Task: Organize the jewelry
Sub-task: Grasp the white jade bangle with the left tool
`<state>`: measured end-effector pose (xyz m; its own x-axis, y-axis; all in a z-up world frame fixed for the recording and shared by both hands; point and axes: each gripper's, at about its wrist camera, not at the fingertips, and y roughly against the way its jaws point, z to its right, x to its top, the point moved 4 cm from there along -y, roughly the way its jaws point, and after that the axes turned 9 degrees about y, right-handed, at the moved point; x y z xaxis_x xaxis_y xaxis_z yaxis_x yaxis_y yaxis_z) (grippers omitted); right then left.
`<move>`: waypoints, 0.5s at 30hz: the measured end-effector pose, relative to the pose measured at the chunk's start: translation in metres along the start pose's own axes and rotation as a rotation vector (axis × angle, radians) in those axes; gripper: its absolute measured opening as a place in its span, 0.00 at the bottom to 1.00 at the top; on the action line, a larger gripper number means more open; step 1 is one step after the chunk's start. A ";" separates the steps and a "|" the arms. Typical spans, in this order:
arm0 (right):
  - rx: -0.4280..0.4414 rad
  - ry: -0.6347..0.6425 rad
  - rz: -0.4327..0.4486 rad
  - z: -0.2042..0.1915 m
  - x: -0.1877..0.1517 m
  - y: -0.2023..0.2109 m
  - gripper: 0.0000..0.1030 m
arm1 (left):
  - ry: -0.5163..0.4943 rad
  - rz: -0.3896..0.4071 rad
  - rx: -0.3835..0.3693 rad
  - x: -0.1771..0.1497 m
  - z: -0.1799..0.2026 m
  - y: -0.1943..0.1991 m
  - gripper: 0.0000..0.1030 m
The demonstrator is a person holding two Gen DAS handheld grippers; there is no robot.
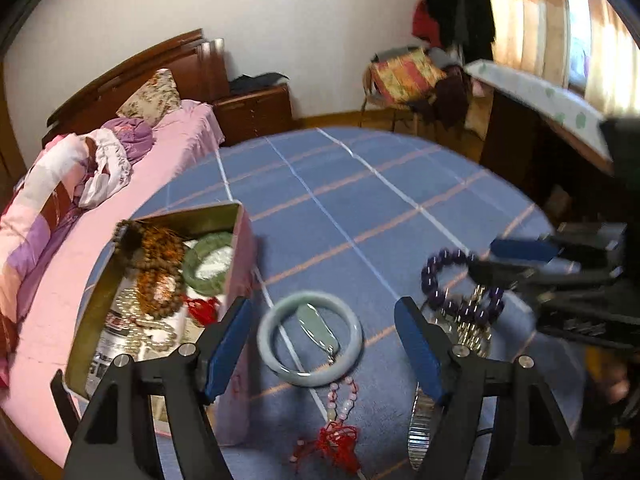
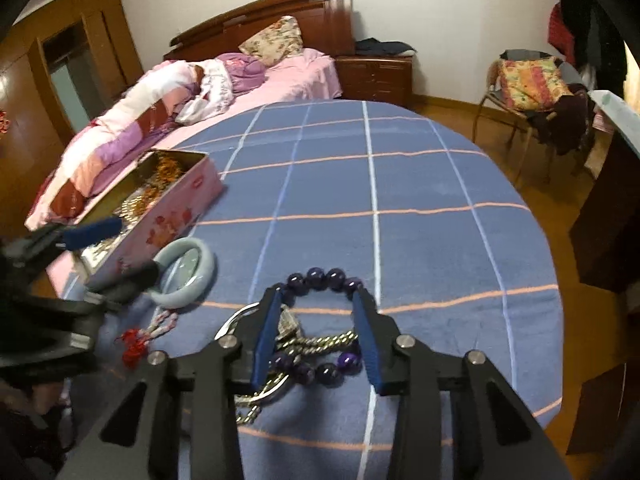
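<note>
A round desk (image 2: 420, 184) covered in a blue cloth with pale and orange check lines carries loose jewellery, and an open pink tin box (image 1: 240, 264) with a gold lining stands at its left side, near the bed.

The left tongs (image 1: 322, 320) stand wide apart and empty. They hover over a pale green jade bangle (image 1: 310, 338) that lies flat on the cloth just beside the box, with a light jade pendant (image 1: 318, 326) resting inside its ring. Below the bangle lies a pink bead string with a red tassel (image 1: 340, 420). To my eye the wide spread suits the bangle, which looks like the next piece for this hand.

The right tongs (image 2: 318, 314) are half open and straddle a dark purple bead bracelet (image 2: 320, 278). The blue pads sit close against its sides, but I cannot tell whether they press it. The bracelet lies on a tangle of gold-coloured chain (image 2: 320, 340) with a silver metal band (image 1: 420, 428) beside it, so lifting the beads alone could drag the chain along.

The box already holds a darker green jade bangle (image 1: 208, 260) against its right wall, brown wooden prayer beads (image 1: 156, 276) heaped in the middle, a pearl strand (image 1: 136, 320) lower down and something red (image 1: 202, 308). Much of the sorting seems done; the rest waits on the cloth.
</note>
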<state>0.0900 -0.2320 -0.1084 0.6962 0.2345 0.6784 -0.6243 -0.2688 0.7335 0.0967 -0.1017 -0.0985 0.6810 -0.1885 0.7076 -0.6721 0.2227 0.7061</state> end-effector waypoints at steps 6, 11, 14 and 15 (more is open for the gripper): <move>-0.014 0.007 -0.012 0.003 -0.010 0.003 0.40 | -0.084 -0.090 0.000 -0.018 0.017 -0.031 0.31; -0.036 -0.027 -0.023 0.015 -0.012 0.001 0.40 | -0.088 -0.095 0.004 -0.021 0.018 -0.036 0.10; -0.064 -0.059 -0.044 0.027 -0.014 -0.004 0.40 | -0.054 -0.063 -0.005 -0.013 0.012 -0.024 0.10; -0.071 -0.060 -0.053 0.029 -0.014 -0.006 0.40 | -0.038 -0.046 -0.016 -0.009 0.010 -0.016 0.10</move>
<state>0.0944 -0.2604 -0.1236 0.7476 0.1900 0.6364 -0.6079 -0.1904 0.7709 0.0985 -0.1133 -0.1155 0.6993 -0.2348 0.6751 -0.6354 0.2283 0.7376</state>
